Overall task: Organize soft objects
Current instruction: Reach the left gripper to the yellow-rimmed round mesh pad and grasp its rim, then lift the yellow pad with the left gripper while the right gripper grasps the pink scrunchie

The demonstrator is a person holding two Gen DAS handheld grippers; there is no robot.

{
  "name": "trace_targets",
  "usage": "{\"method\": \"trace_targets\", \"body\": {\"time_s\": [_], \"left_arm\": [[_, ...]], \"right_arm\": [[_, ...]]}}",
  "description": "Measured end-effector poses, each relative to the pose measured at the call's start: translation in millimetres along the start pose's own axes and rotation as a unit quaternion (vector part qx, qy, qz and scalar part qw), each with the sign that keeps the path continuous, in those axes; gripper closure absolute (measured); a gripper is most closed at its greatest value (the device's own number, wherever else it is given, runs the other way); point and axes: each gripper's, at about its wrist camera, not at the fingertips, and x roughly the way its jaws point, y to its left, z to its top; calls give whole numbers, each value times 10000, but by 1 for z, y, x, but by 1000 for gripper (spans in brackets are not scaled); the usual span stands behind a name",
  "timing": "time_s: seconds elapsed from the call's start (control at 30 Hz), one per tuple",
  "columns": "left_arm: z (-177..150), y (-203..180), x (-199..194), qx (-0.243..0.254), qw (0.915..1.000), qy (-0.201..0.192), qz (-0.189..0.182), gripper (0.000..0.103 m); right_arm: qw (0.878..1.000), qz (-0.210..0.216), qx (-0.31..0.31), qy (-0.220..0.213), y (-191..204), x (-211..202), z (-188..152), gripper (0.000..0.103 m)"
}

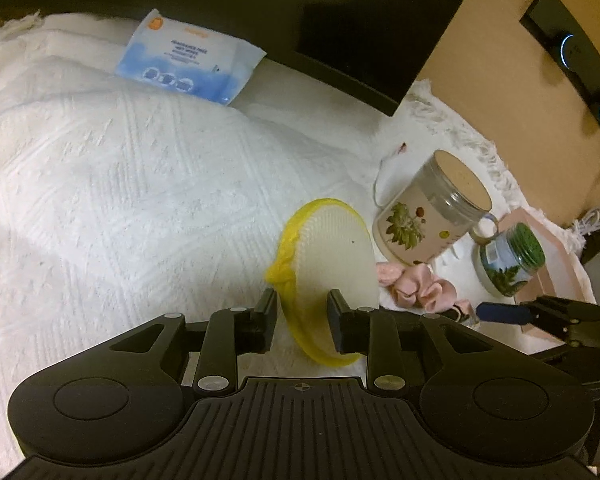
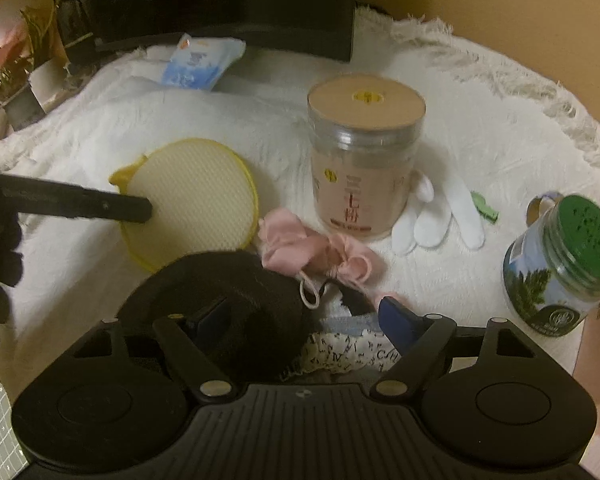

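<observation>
Jar [image 2: 366, 160] label "三七粉", wipes pack [image 1: 190, 58] "FRAGRANCE FREE"

Dim, warm yellowish light; the white bedspread [image 1: 120, 184] glares palely, far corners fall black, fisheye edges bend, and everything looks soft and grainy.

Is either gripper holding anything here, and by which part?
The left gripper holds the round yellow-edged pad upright by its lower rim. The right gripper, jaws wide over the dark cloth, grips nothing.

Two jars [image 2: 366, 160] [image 2: 560, 268] — wipes pack [image 1: 188, 58], perhaps — on white blanket [image 1: 100, 180].
</observation>
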Motion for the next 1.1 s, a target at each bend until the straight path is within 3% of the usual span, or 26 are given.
{"method": "trace_targets", "body": {"time_s": [0.17,0.33,0.47,0.63,0.73,0.8,0.97,1.1], "left_arm": [[-1,4,-7,-23,10000,-73,18,72],[-3,11,-17,-151,9995,-147,-223,72],[1,16,-10,-250,9995,-200,-24,72],[9,18,5,-447,9957,-176,-793,72],[13,9,23,-382,9967,-83,-714,73],[14,0,27,-255,9972,-239,-660,72],[17,-21,36,63,9959,78,-899,81],[8,-31,32,105,9953,100,-958,82]], "right_arm": [[9999,45,10,-97,3,0,12,21],[9999,89,52,-23,7,10,15,23],[9999,50,-16,97,13,21,15,29],[9997,36,-55,237,16,30,12,30],[9997,23,-57,249,16,30,12,30],[9997,-19,-95,225,17,28,11,30],[9998,-74,-102,158,14,15,5,30],[9998,-160,-14,122,6,4,0,30]]}}
